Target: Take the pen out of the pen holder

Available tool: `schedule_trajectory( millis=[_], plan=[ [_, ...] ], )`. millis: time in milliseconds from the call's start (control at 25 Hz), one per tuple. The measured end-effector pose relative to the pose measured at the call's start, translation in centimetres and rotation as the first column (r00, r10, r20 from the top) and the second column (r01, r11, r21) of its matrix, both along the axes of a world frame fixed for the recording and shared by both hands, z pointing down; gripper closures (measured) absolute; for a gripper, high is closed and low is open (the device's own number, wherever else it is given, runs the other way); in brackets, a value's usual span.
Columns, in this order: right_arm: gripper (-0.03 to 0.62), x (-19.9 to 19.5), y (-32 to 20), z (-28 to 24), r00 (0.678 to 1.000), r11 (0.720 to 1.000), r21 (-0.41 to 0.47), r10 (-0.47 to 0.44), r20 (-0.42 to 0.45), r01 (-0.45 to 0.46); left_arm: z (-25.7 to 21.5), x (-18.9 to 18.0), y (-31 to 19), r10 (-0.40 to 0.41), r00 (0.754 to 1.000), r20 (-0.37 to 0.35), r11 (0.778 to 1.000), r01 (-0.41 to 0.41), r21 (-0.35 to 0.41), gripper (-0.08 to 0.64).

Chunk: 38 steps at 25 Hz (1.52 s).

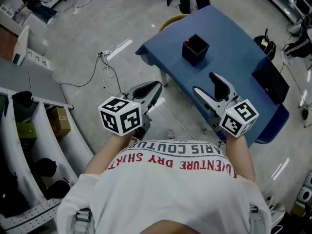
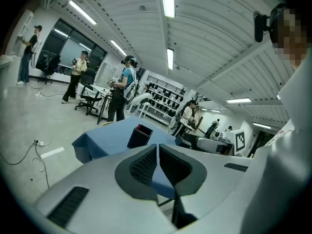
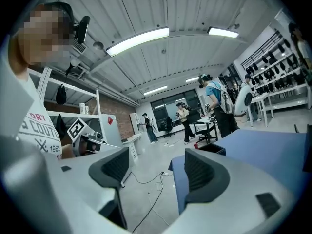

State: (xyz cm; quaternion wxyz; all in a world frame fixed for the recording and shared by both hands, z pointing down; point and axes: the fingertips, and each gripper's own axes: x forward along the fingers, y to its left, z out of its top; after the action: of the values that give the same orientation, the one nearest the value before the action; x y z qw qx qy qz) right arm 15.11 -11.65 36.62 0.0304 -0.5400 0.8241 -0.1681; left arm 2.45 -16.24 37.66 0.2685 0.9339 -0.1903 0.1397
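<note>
The blue-covered table (image 1: 234, 38) is standing at upper right on a grey floor (image 1: 83, 57). The black pen holder (image 1: 196, 49) is sitting on it, a red pen (image 1: 186, 43) showing at its rim. The left hand-held gripper (image 1: 155, 87) is hanging pinched together and empty; the right hand-held gripper (image 1: 205, 82) is hovering wide apart.
</note>
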Motion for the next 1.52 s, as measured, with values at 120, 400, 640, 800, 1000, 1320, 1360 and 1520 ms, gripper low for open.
schedule_trajectory(
  millis=[120, 400, 640, 800, 1000, 1320, 1360, 1520],
  plan=[
    [0.253, 0.4, -1.1, 0.3, 1.0, 1.0, -0.006, 0.001, -0.013, -0.001, 0.3, 0.3, -0.8, -0.005, 1.0, -0.005, 1.0, 0.005, -0.006, 0.52],
    [0.253, 0.8, -2.8, 0.5, 0.998, 1.0, -0.009, 0.015, -0.055, -0.016, 0.6, 0.8, -2.1, 0.011, 1.0, -0.02, 1.0, -0.011, -0.002, 0.52],
    [0.255, 1.2, -4.8, 1.1, 0.994, 0.999, -0.01, 0.033, -0.105, -0.034, 1.1, 1.5, -3.6, 0.031, 0.999, -0.028, 1.0, -0.031, 0.002, 0.52],
    [0.255, 2.2, -6.4, 1.7, 0.993, 0.999, -0.024, 0.04, -0.115, -0.043, 1.2, 2.7, -4.9, 0.05, 0.998, -0.033, 0.999, -0.05, -0.003, 0.52],
    [0.255, 3.3, -9.1, 2.6, 0.992, 0.998, -0.049, 0.033, -0.121, -0.039, 1.6, 4.1, -7.5, 0.055, 0.998, -0.029, 0.998, -0.056, -0.018, 0.52],
    [0.255, 4.2, -13.7, 4.3, 0.987, 0.996, -0.078, 0.016, -0.159, -0.029, 2.6, 5.9, -11.2, 0.064, 0.998, -0.013, 0.997, -0.065, -0.041, 0.521],
    [0.256, 4.2, -14.2, 4.4, 0.987, 0.996, -0.082, 0.013, -0.163, -0.026, 2.7, 6.0, -11.6, 0.065, 0.998, -0.011, 0.997, -0.065, -0.043, 0.52],
    [0.258, 4.4, -16.0, 5.2, 0.98, 0.995, -0.095, 0.003, -0.201, -0.023, 3.1, 6.4, -13.1, 0.064, 0.998, -0.003, 0.997, -0.064, -0.051, 0.52]
  ],
)
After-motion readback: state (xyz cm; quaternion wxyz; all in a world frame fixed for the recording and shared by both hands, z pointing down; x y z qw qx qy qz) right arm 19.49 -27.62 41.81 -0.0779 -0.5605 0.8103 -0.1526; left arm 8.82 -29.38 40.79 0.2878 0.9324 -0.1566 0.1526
